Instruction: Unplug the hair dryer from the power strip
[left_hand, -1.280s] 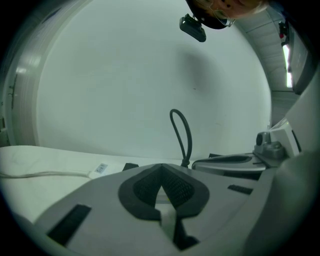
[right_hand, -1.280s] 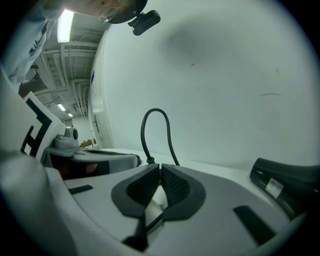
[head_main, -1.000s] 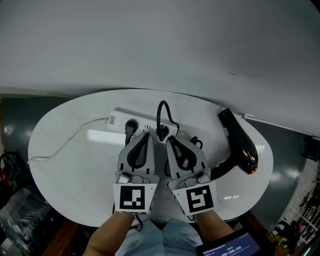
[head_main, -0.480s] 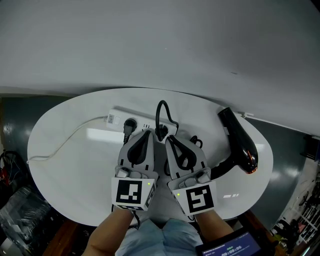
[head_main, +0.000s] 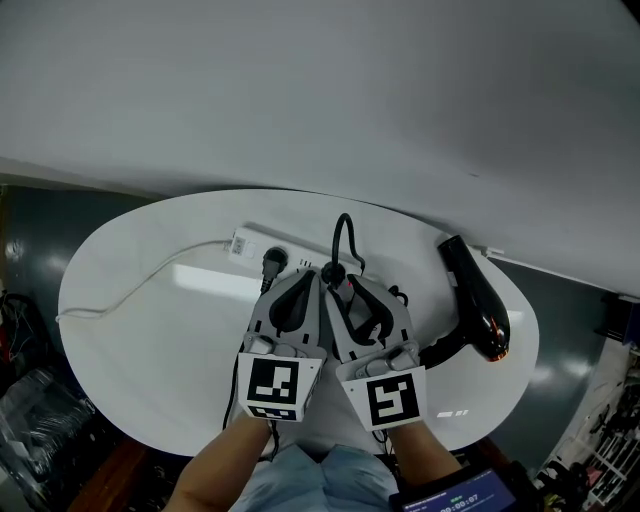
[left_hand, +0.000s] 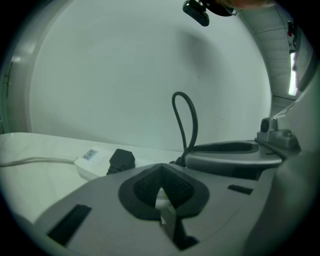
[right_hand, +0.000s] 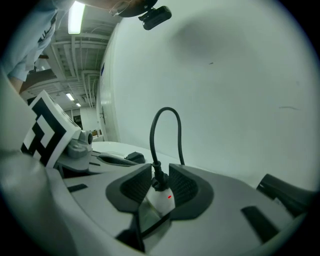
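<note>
Right gripper (right_hand: 160, 173): just opened, plug (right_hand: 159, 182) between its jaws
Left gripper (left_hand: 160, 179): pressed together
Strip label (left_hand: 90, 155): too small to read

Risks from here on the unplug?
1. Right gripper jaws have just been opening around the hair dryer plug; pulling before they clamp could slip off it.
2. Power strip looks unfixed; it may lift with the plug unless the shut left gripper pins it.
</note>
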